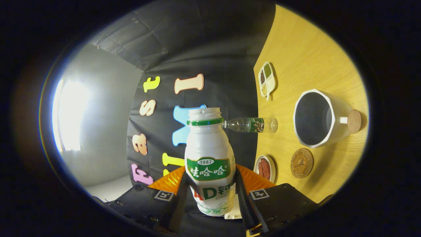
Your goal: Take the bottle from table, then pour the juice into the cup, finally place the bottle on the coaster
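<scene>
Gripper (210, 194) fingers clamp the white bottle (209, 158), view rolled sideways. Beyond them: cup (317, 118) mouth open, coaster (301, 163) top bare just beside it. Clear water bottle (251, 125) and two snack dishes (267, 80) (265, 168) crowd the table's (306, 49) wall-side edge.

the gripper (210, 194) is rolled sideways, its two black fingers (241, 194) pressed against either side of the white bottle (209, 158) held between them.

— What is surrounding the scene?
— Creased black cloth (210, 42) is forming the booth's wall, meeting a pale grey panel (111, 108).
— And the light?
— A bright patch (70, 115) is glaring on that panel, while the wood-grain bench (306, 49) is glowing warm yellow.
</scene>
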Demonstrator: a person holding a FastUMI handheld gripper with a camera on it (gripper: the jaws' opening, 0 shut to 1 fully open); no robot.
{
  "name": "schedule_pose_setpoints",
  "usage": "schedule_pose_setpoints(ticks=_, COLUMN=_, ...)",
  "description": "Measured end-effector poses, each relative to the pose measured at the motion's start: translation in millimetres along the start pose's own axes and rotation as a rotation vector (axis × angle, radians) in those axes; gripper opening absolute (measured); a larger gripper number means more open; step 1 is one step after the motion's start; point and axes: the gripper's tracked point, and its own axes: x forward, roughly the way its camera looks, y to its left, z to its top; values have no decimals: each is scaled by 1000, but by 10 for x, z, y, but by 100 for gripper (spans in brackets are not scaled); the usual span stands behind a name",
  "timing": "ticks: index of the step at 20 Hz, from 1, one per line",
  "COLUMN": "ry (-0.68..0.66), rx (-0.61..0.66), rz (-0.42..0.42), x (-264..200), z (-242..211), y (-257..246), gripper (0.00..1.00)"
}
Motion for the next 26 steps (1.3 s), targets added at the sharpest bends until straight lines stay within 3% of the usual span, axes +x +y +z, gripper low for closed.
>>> schedule_pose_setpoints(ticks=7, ry=49, rx=-373, rz=-86, x=47, z=-50, y=-255, gripper=69)
schedule_pose_setpoints(ticks=20, ry=100, rx=-998, rz=-140, x=392, z=-185, y=-586, gripper=69)
schedule_pose_setpoints(ticks=23, ry=90, rx=-1161, rz=-185, x=410, z=-233, y=-753, gripper=69)
schedule_pose_setpoints(ticks=26, ry=87, rx=-1256, rz=-197, x=436, z=-241, y=-784, gripper=69)
